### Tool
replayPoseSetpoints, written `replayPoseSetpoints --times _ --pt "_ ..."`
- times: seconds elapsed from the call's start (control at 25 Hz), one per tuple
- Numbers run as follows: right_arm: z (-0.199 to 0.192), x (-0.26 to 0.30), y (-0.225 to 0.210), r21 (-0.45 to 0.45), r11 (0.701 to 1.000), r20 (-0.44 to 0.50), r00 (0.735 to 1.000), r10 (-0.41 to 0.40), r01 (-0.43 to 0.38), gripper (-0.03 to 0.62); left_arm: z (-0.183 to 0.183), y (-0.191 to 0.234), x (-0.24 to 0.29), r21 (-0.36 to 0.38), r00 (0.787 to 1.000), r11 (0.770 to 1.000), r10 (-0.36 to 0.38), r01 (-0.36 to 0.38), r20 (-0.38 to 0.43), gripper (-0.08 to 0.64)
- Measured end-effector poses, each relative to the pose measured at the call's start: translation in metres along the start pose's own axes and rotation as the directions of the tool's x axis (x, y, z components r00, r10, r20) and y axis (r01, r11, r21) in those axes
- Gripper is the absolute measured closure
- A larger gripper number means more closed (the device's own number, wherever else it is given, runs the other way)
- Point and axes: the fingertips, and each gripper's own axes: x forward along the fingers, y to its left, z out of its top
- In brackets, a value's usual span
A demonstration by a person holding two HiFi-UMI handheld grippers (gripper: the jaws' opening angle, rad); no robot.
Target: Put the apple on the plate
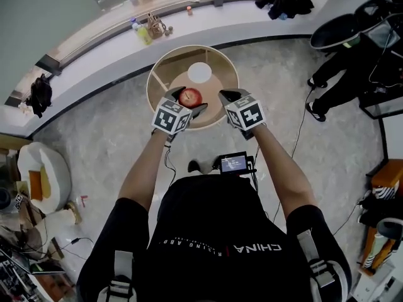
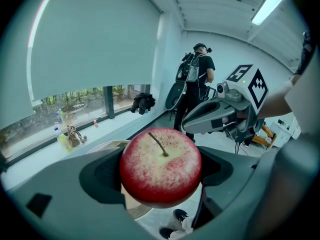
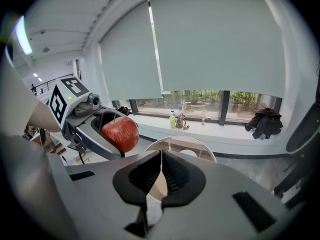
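Left gripper (image 1: 189, 101) pinches the apple (image 2: 161, 166) over the round table (image 1: 155, 74), plate (image 1: 199, 72) just ahead; right gripper (image 3: 160, 177) alongside, jaws pressed together

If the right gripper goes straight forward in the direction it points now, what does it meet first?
Probably the round table, beside the white plate: the shut jaws of the right gripper aim at its top. Depth is unclear.

bright window daylight, strong fisheye warping, edges perhaps slightly soft.
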Motion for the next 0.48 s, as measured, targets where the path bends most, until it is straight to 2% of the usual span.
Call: replayPoseSetpoints --times 0.16,0.32,0.48 --pt "-0.003 0.004 -0.007 0.001 1.0 -0.016 1.0 0.008 -0.008 0.56 -0.001 0.0 0.013 -0.012 1.0 1.0 -0.016 0.016 -0.019 0.133" --pt "-0.014 0.01 -0.023 0.017 1.0 -0.043 0.999 0.024 -0.023 0.56 -0.005 0.001 0.032 0.005 0.998 1.0 -0.016 0.017 -0.066 0.133" --pt "-0.027 0.034 -0.046 0.041 0.999 -0.089 0.995 0.037 -0.034 0.56 -0.005 0.021 0.06 -0.009 0.995 1.0 -0.014 0.013 -0.096 0.133"
